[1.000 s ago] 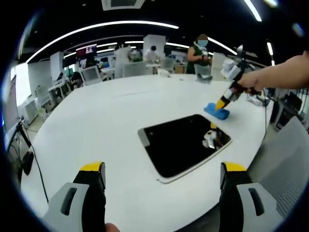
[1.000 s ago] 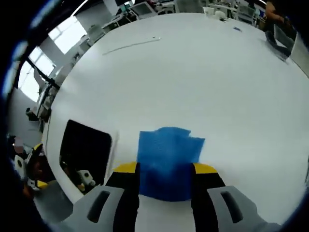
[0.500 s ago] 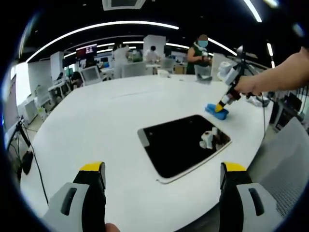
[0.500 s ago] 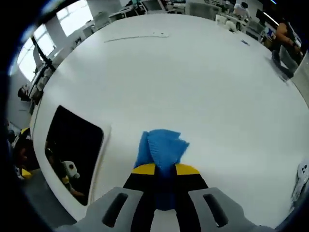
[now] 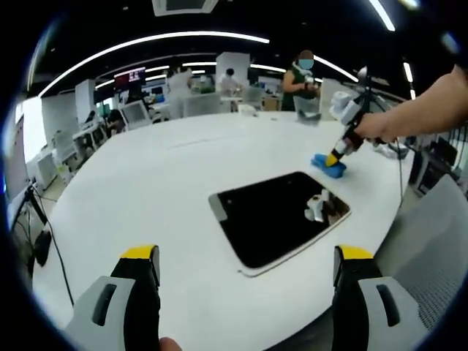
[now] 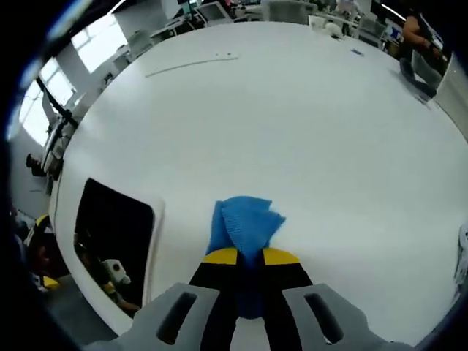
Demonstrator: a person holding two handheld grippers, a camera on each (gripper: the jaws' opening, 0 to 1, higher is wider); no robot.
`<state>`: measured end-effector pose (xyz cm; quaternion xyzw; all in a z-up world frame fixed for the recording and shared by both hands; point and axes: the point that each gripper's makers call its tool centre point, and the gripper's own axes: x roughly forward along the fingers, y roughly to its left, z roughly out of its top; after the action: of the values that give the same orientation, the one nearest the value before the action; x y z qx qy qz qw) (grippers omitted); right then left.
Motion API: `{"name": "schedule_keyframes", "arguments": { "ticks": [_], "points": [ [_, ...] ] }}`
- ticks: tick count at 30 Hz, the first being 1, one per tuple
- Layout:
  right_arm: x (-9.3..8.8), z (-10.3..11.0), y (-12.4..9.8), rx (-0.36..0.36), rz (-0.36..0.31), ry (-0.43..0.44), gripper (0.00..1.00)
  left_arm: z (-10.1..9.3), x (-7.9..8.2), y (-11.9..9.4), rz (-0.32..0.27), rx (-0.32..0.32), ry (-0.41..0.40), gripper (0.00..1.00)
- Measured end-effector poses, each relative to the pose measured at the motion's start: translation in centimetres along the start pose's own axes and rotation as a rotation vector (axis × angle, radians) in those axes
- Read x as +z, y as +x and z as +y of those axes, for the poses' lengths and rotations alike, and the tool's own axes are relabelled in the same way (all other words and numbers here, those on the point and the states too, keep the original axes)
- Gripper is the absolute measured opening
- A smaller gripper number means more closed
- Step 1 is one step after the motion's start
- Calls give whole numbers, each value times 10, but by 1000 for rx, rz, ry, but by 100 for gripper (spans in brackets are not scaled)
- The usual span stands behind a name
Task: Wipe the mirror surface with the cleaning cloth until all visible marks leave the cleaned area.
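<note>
Right claw (image 6: 244, 257) clamped on the blue cleaning cloth (image 6: 245, 223), bunched on the white counter (image 6: 307, 124); mirror (image 6: 113, 230) lies to its left. Left claw (image 5: 245, 267) spread, empty. Risk: a thin pinch may let the cloth slip out when dragged.

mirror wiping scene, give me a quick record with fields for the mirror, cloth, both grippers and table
mirror: dark rounded rectangle lying flat on the table, near its edge
cloth: blue cleaning cloth, bunched, beside the mirror, not on it
right gripper: fingers closed on the cloth, which rests on the table
left gripper: open, holding nothing, short of the mirror
table: large white round top
wiping: not started on the glass
</note>
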<state>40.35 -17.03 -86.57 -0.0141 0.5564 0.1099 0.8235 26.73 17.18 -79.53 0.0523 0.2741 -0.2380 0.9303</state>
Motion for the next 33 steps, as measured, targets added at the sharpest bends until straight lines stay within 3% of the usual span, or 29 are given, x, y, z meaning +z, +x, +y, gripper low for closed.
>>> {"name": "schedule_keyframes", "arguments": {
  "ticks": [24, 33],
  "points": [
    [7, 1, -22, 20, 7, 48, 5, 3, -2, 0, 7, 2, 25, 99],
    [19, 0, -36, 36, -9, 74, 4, 3, -2, 0, 5, 2, 33, 99]
  ]
}}
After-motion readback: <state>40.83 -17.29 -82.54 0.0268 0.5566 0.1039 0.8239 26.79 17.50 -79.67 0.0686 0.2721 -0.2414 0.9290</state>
